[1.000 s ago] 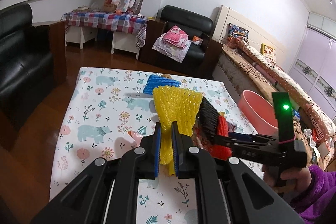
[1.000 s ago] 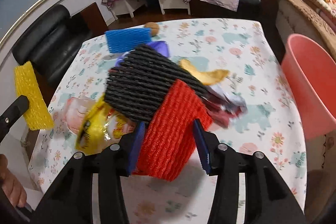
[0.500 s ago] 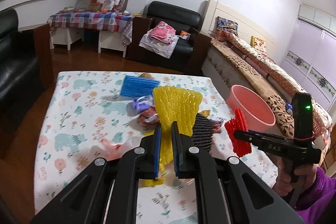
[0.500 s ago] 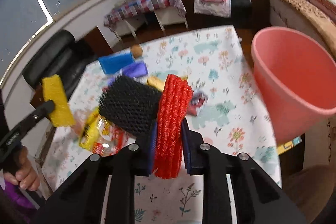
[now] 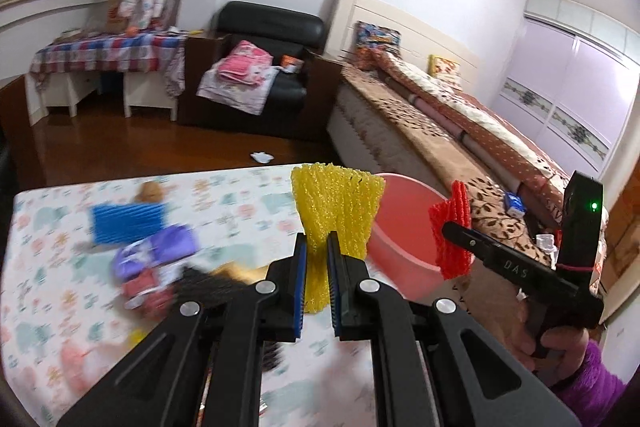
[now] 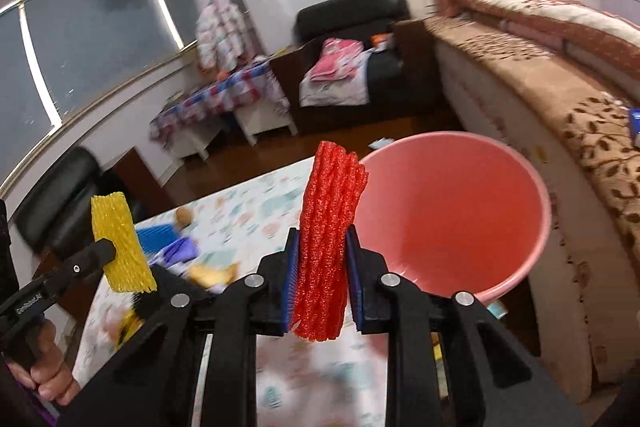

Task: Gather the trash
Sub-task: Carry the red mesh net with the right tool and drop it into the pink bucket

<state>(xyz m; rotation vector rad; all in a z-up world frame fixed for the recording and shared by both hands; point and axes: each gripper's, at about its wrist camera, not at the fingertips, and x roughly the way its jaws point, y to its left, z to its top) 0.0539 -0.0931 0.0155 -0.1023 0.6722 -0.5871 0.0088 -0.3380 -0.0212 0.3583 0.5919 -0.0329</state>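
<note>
The right gripper (image 6: 320, 275) is clamped on a red foam net (image 6: 326, 239), just this side of the pink basin (image 6: 536, 239); the left gripper (image 5: 316, 267) pinches a yellow foam net (image 5: 334, 211). Both are mid-carry (more litter remains on the surface (image 5: 44, 227)); next, likely reach over the basin's rim and release.

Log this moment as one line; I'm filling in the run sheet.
left claw: shut on yellow foam net | right claw: shut on red foam net | pink bucket: beside table, ahead
</note>
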